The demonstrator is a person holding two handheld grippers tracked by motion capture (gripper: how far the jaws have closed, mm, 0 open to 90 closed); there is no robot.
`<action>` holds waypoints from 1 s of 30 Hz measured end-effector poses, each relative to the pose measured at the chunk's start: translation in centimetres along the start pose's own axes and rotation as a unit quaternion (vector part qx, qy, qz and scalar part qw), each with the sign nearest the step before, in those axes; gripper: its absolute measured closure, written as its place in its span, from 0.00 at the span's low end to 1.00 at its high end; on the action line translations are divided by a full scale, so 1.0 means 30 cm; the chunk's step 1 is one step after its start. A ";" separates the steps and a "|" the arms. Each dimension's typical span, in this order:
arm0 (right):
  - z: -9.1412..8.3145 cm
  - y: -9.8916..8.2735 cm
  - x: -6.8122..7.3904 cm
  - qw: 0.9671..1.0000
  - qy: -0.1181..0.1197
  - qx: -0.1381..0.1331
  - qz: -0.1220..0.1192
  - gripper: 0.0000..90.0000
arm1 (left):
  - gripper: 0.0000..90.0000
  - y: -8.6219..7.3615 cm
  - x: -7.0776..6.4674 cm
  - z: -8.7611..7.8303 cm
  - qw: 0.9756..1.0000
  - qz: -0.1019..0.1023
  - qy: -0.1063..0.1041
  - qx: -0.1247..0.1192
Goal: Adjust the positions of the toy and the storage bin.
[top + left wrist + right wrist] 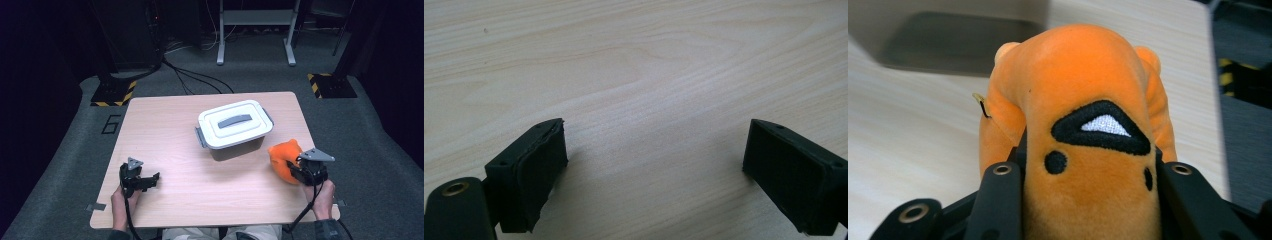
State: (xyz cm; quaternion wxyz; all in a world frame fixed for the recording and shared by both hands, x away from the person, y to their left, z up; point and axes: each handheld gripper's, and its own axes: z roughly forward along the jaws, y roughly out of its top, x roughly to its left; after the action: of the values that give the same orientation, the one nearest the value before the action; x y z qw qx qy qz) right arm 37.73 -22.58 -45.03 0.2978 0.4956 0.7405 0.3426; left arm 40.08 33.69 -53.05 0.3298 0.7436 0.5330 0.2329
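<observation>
My left gripper (pixel 141 180): black body, grey three-cornered plate on top, black cable trailing back. Right gripper (pixel 300 170): same black build, grey plate, black cable. Fingers (pixel 531 177) are flat black blocks with dark pads, small screw holes, brass-ringed holes near the base. Dark sleeve at my right wrist.

One legible mark noted: a large numeral "6" (pixel 111 123), outlined in dark tape or paint on the grey floor carpet (pixel 60 150), just beside the far-left corner of the wooden table (pixel 165 120), as seen in the high view. Yellow-and-black hazard striping (pixel 122 95) edges the two black stand base plates on the floor beyond the table; it carries no wording. No brand, label or text is readable on any other item.
</observation>
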 end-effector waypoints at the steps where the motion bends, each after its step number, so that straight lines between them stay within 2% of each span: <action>1: 0.000 0.000 0.000 1.000 0.000 0.000 0.000 0.67 | 0.11 0.000 0.000 0.000 1.000 0.000 0.000 0.000; 2: 0.004 0.003 -0.006 1.000 -0.010 0.002 -0.001 0.66 | 0.11 0.000 0.000 0.000 1.000 0.001 0.000 0.000; 3: 0.018 0.009 -0.025 0.999 -0.032 0.010 -0.004 0.66 | 0.11 0.000 0.000 0.000 1.000 0.000 0.000 0.000; 9: 0.057 0.021 -0.068 0.998 -0.052 0.021 0.007 0.65 | 0.11 0.000 0.000 0.000 1.000 0.000 0.000 0.000; 22: 0.125 0.046 -0.129 0.996 -0.076 0.031 0.027 0.62 | 0.11 0.000 0.000 0.000 1.000 0.000 0.000 0.000; 30: 0.171 0.015 -0.140 0.996 -0.065 0.040 0.043 0.60 | 0.11 0.000 0.000 0.000 1.000 0.000 0.000 0.000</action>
State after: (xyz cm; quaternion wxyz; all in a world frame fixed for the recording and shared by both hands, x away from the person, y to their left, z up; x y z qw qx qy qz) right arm 43.36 -25.31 -47.25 0.3101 0.5599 0.7107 0.2921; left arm 40.08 33.69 -53.05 0.3298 0.7435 0.5333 0.2325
